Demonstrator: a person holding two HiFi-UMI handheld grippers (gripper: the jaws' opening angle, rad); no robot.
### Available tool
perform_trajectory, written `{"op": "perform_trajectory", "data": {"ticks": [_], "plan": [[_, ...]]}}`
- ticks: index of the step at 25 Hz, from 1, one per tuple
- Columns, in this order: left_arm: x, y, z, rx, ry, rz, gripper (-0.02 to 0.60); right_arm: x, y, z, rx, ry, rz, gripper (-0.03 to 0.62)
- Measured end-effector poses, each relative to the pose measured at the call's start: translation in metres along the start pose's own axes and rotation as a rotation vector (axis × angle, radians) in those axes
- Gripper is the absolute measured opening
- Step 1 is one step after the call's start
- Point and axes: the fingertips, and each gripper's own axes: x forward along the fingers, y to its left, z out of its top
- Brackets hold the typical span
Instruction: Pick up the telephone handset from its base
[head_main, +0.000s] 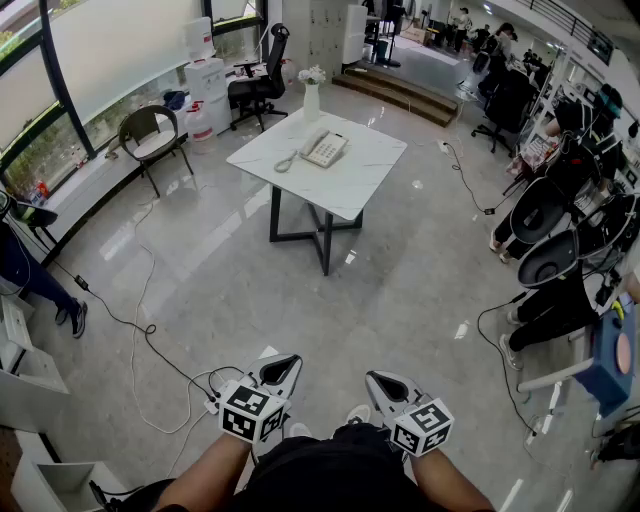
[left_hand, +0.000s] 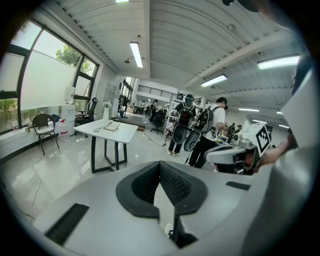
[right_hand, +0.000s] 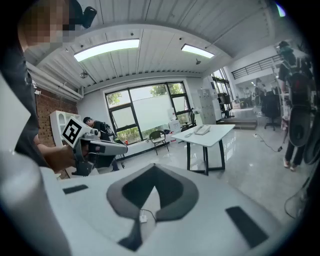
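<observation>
Left hand-held gripper (head_main: 278, 368) low in front of me, jaws together, nothing between them. Right hand-held gripper (head_main: 386, 384) just beside it, jaws likewise together, empty. Telephone handset (head_main: 313, 146) rests on its base (head_main: 331, 150), on white table (head_main: 375, 165), well apart from both. Cord (head_main: 286, 160) lies left of base. White vase (head_main: 311, 98) near table's far corner.

A glossy pale grey floor (head_main: 420, 290) reflects the light; tall dark-framed windows (head_main: 70, 70) with white blinds line the left wall; a square white table (head_main: 365, 160) on a dark frame stands mid-room, a white vase of flowers (head_main: 312, 92) at its far corner; a round-backed chair (head_main: 152, 135) and a black office chair (head_main: 262, 75) sit near the windows; strip lights (left_hand: 135, 54) run along the ribbed ceiling.
</observation>
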Motion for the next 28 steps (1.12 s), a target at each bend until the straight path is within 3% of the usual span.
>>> {"op": "perform_trajectory", "data": {"ticks": [28], "plan": [[-0.002, 0.008, -0.013, -0.019, 0.01, -0.028, 0.003, 0.014, 0.019, -0.005, 0.005, 0.022, 0.025, 0.002]]}}
